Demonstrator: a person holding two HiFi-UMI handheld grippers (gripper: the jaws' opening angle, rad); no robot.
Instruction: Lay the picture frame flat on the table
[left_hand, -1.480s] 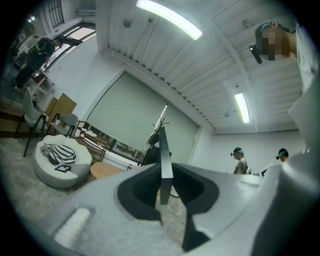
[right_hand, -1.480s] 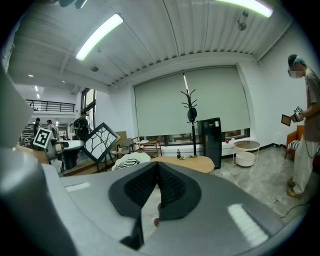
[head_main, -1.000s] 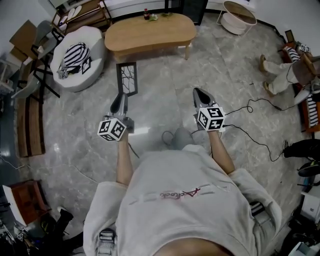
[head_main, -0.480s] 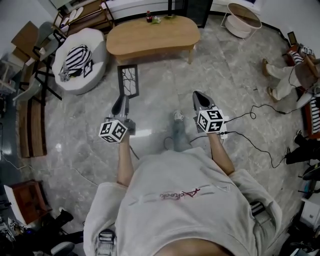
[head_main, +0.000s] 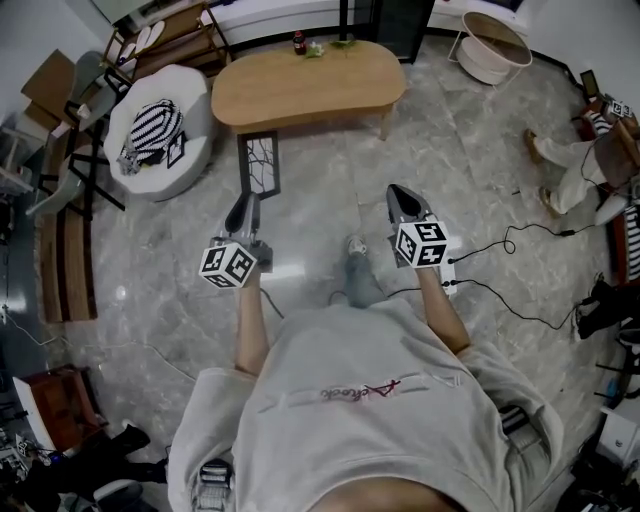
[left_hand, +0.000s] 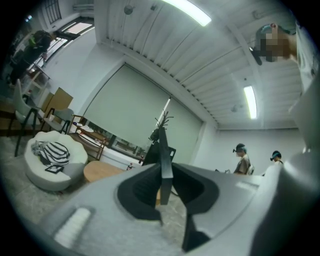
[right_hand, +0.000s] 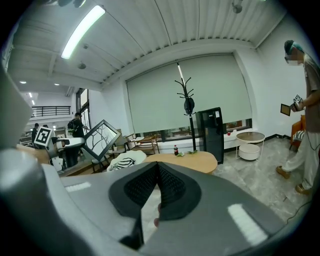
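Observation:
The picture frame (head_main: 258, 163), black-edged with a branch drawing, hangs upright over the floor in front of me. My left gripper (head_main: 244, 207) is shut on its lower edge. In the left gripper view the frame (left_hand: 164, 155) shows edge-on between the pads. From the right gripper view the frame (right_hand: 101, 139) appears tilted at the left. My right gripper (head_main: 400, 196) is level with the left one, shut with nothing in it; its jaws meet in its own view (right_hand: 157, 176). The oval wooden table (head_main: 305, 85) stands ahead, beyond the frame.
A bottle (head_main: 298, 42) and small green items sit at the table's far edge. A white pouf (head_main: 155, 130) with a striped bag stands left of it, a round white side table (head_main: 497, 45) at the back right. Cables (head_main: 500, 250) cross the floor; a person (head_main: 575, 165) sits at the right.
I have stepped forward: the table and pouf have drifted nearer in the head view. Both grippers keep their pose, the frame still in the left one.

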